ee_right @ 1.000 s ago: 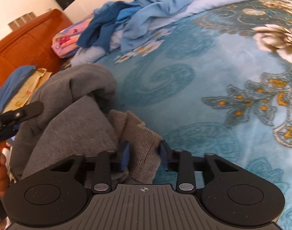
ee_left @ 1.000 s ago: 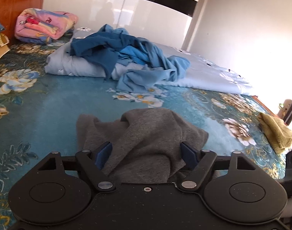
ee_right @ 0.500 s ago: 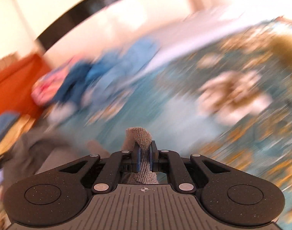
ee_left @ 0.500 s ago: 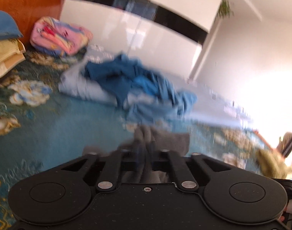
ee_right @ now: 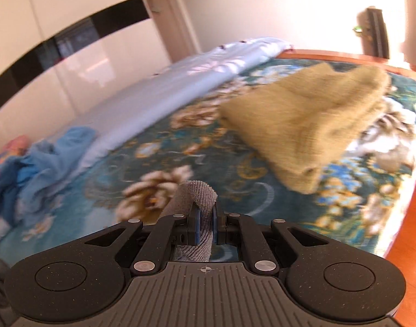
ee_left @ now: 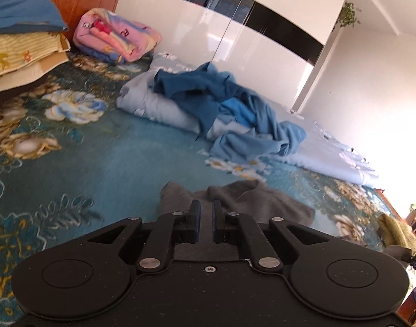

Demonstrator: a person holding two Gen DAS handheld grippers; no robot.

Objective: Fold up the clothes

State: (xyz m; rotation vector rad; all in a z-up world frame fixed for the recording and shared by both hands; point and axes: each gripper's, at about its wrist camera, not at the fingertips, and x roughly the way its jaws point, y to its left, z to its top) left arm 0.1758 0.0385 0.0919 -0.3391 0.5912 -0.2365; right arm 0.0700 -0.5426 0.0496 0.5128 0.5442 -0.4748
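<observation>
The bed [ee_left: 79, 160], under a teal flowered cover, carries the grey garment [ee_left: 251, 199] on its near part, with a heap of blue clothes [ee_left: 229, 109] beyond the garment and a yellow knit [ee_right: 311, 125] well apart from it toward the bed's foot. The garment seems to run crosswise, out to the right of the left gripper [ee_left: 205, 219], which points at its bulk; those jaws are opening, a narrow gap with grey cloth seen through it and no clear pinch. The right gripper [ee_right: 205, 229] is clamped tight on a ribbed edge, probably a cuff, carried out toward the knit.
</observation>
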